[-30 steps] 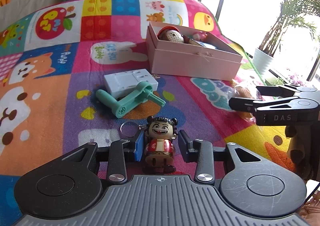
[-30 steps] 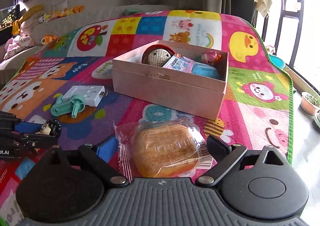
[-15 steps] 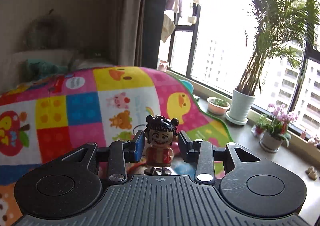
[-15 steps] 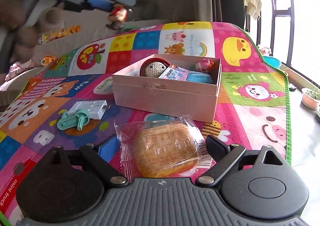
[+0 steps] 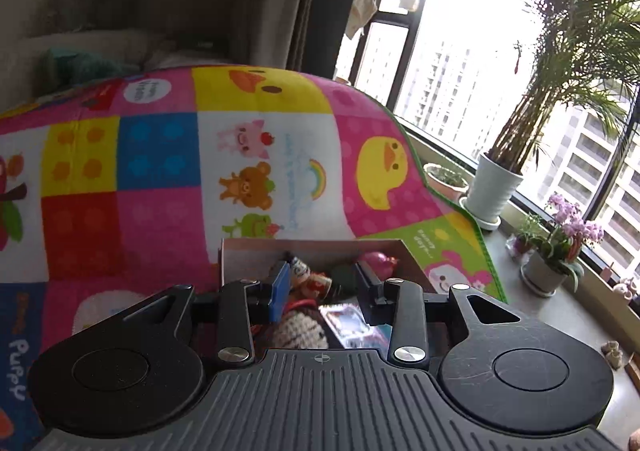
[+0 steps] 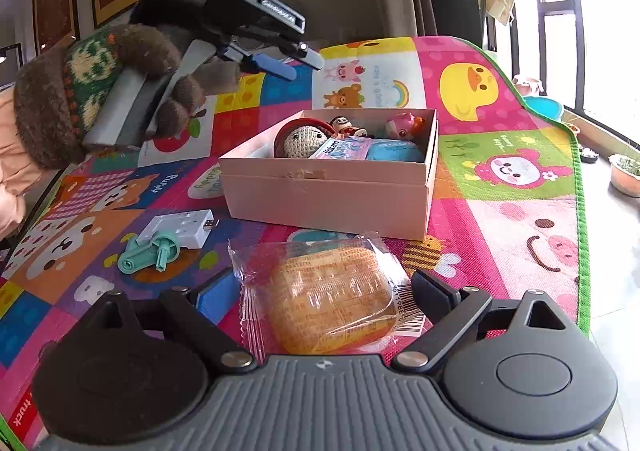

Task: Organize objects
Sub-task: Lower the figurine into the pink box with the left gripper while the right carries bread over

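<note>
A pink cardboard box [image 6: 328, 195] stands on the colourful play mat [image 6: 500, 99]. A small red-clad doll figure [image 6: 347, 126] lies inside it at the back. My left gripper [image 6: 302, 67] hovers above the box's far left side, jaws closing with nothing between them. In the left wrist view the left gripper [image 5: 322, 279] looks down into the box [image 5: 248, 259], and the doll [image 5: 310, 279] lies below the fingers. My right gripper [image 6: 324, 287] sits low over the mat in front of the box, shut on a wrapped bun [image 6: 328, 299] whose wrapper edges meet both pads.
The box also holds a crochet head [image 6: 300, 141], a pink toy [image 6: 404, 123], a snack packet [image 6: 340, 149] and a blue item [image 6: 394, 151]. A white adapter [image 6: 180, 227] and a teal part [image 6: 150, 251] lie left of it. A gloved hand [image 6: 108, 91] holds the left gripper. Potted plants [image 5: 496, 187] line the window.
The left gripper rose from the mat and swung over the box with the doll between its pads. The doll now lies in the box. The right gripper and bun barely moved.
</note>
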Action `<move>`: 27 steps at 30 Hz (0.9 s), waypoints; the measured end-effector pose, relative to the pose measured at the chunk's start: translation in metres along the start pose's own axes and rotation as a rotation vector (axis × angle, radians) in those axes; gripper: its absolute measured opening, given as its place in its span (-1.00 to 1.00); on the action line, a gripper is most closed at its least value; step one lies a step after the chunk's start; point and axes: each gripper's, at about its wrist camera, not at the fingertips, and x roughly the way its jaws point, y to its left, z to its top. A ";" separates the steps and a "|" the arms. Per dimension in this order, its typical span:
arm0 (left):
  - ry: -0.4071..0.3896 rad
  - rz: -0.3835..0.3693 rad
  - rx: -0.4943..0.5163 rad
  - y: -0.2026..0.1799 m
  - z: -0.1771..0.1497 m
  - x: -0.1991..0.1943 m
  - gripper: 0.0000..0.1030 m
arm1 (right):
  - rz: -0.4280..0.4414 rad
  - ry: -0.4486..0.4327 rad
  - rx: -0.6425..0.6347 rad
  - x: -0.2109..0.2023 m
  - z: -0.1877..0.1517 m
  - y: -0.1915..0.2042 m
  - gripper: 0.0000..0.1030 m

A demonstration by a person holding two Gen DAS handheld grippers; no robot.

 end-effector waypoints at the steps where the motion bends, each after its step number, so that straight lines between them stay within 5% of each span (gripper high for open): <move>1: -0.007 -0.005 0.000 0.002 -0.010 -0.011 -0.25 | 0.000 0.001 0.000 0.000 0.000 0.000 0.80; 8: -0.044 -0.041 -0.098 0.021 -0.092 -0.084 -0.25 | 0.004 0.031 -0.019 0.005 0.008 0.003 0.79; 13: -0.035 -0.021 -0.141 0.038 -0.134 -0.107 -0.25 | 0.012 -0.045 -0.051 0.003 0.052 0.010 0.79; 20: -0.050 -0.037 -0.205 0.052 -0.149 -0.122 -0.25 | -0.037 -0.138 -0.056 0.049 0.122 0.040 0.79; 27: -0.077 -0.005 -0.169 0.058 -0.156 -0.139 -0.25 | -0.157 -0.050 0.065 0.130 0.128 0.060 0.79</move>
